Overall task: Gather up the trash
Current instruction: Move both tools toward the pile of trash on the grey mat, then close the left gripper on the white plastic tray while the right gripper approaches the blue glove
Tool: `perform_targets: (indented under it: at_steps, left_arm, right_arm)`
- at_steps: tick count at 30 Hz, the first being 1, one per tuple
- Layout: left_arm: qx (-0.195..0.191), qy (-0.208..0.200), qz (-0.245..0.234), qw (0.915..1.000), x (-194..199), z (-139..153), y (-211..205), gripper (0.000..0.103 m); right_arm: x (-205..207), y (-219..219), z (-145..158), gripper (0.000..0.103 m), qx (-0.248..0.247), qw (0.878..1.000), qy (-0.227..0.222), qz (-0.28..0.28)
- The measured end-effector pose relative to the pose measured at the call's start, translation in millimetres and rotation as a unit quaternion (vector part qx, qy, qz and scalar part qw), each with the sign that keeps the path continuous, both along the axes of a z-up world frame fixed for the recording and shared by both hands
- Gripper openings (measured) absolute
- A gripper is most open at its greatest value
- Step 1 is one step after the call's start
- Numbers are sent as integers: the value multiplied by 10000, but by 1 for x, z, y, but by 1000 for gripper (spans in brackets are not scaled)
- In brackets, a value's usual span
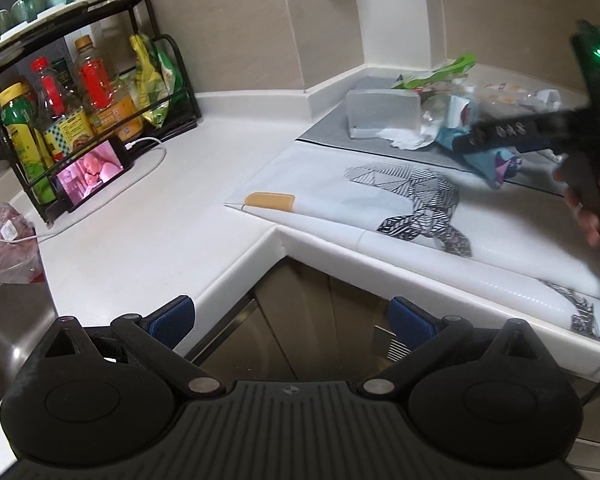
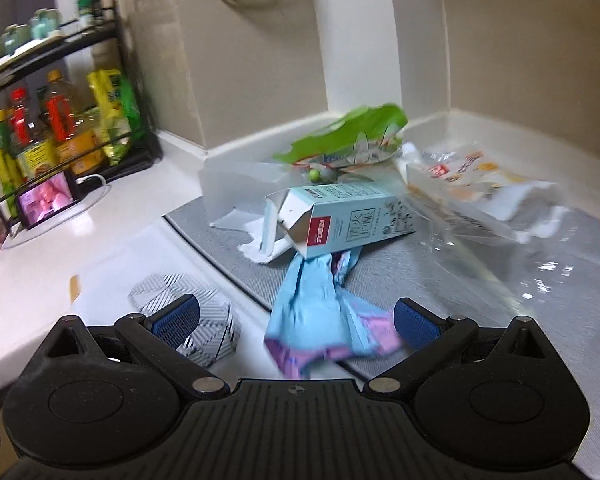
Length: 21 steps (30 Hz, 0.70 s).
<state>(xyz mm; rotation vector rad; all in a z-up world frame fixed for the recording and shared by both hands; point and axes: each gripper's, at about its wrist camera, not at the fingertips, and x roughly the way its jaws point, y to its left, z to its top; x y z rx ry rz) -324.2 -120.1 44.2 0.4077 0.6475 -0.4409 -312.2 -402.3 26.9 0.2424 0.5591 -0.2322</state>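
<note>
Trash pile: the litter lies together on the grey mat at the back corner of the white counter, under the tiled wall.
Nearest piece: a crumpled blue and pink wrapper lies at the mat's front edge, partly under a tipped pale-blue carton with its end flaps open.
Other pieces: white tissue beside the carton's mouth, a green-topped snack bag behind it, a clear printed plastic bag to the right, and a translucent tub at the left of the heap.
Right gripper: jaws spread wide, holding nothing, the wrapper lying between the two blue pads.
Left gripper: also spread wide and empty, held off the counter's front edge above the cabinet doors, well apart from the pile.
Step in hand: probably the reach for a first piece; nothing looks collected yet.
Next move: likely lower the right jaws around the wrapper's bunched middle and close, without dragging the carton along.
Hard to make out: both views are motion-blurred near the pile; the carton's print is unreadable; no bin or trash bag for the litter is clearly visible.
Surroundings: a condiment rack and a phone playing video stand far left.
</note>
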Motion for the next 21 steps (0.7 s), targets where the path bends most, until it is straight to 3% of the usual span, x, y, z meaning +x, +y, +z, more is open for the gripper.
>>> perform_targets:
  at_steps: [7, 10, 21]
  left_arm:
    - [29, 97, 257, 9996, 17, -4, -6, 103]
    - [-23, 180, 343, 9992, 23, -6, -12, 103]
    - [-70, 249, 306, 9992, 21, -12, -21, 103]
  right_arm:
    - [20, -18, -10, 103, 195, 9989, -42, -413]
    - [25, -15, -17, 103, -71, 9978, 280, -590]
    - [34, -3, -31, 103, -621, 9937, 629, -694]
